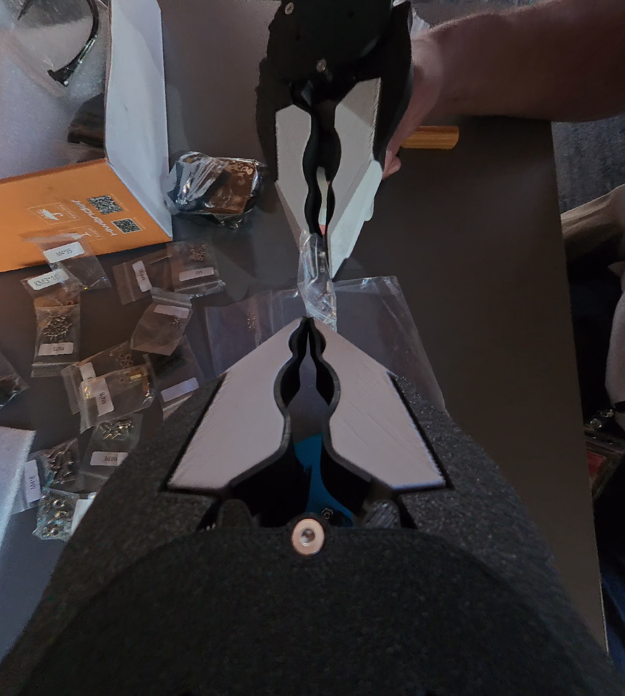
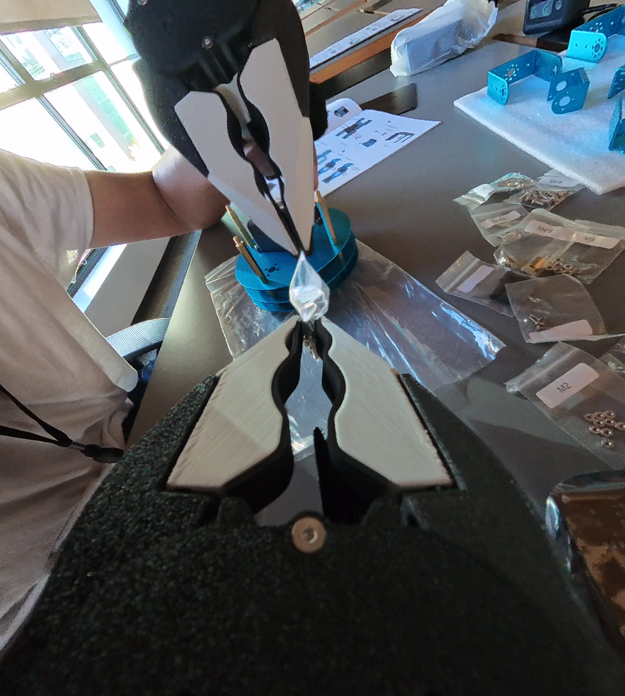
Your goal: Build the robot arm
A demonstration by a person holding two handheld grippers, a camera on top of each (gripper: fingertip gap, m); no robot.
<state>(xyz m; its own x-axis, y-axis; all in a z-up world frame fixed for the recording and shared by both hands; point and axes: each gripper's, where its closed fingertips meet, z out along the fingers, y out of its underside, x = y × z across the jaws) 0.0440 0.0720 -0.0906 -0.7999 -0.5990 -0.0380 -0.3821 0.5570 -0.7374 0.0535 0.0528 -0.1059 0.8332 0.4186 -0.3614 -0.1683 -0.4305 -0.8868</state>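
Observation:
A small clear plastic bag of screws (image 1: 318,290) is stretched between my two grippers above the dark table. My left gripper (image 1: 308,322) is shut on its near end, and the right gripper (image 1: 319,232) comes from the far side, shut on the other end. In the right wrist view my right gripper (image 2: 309,324) pinches the same bag (image 2: 309,292), with screws showing between its fingers. The left gripper (image 2: 300,250) is shut on the bag's top corner. A stack of blue discs with brass standoffs (image 2: 265,269) stands just behind.
A large clear plastic bag (image 2: 409,320) lies flat below the grippers. Several small labelled zip bags of hardware (image 1: 115,357) lie to the left. An orange box (image 1: 39,222), a printed sheet (image 2: 375,139), blue metal brackets on white foam (image 2: 567,86) and a person's arm (image 2: 126,203) are nearby.

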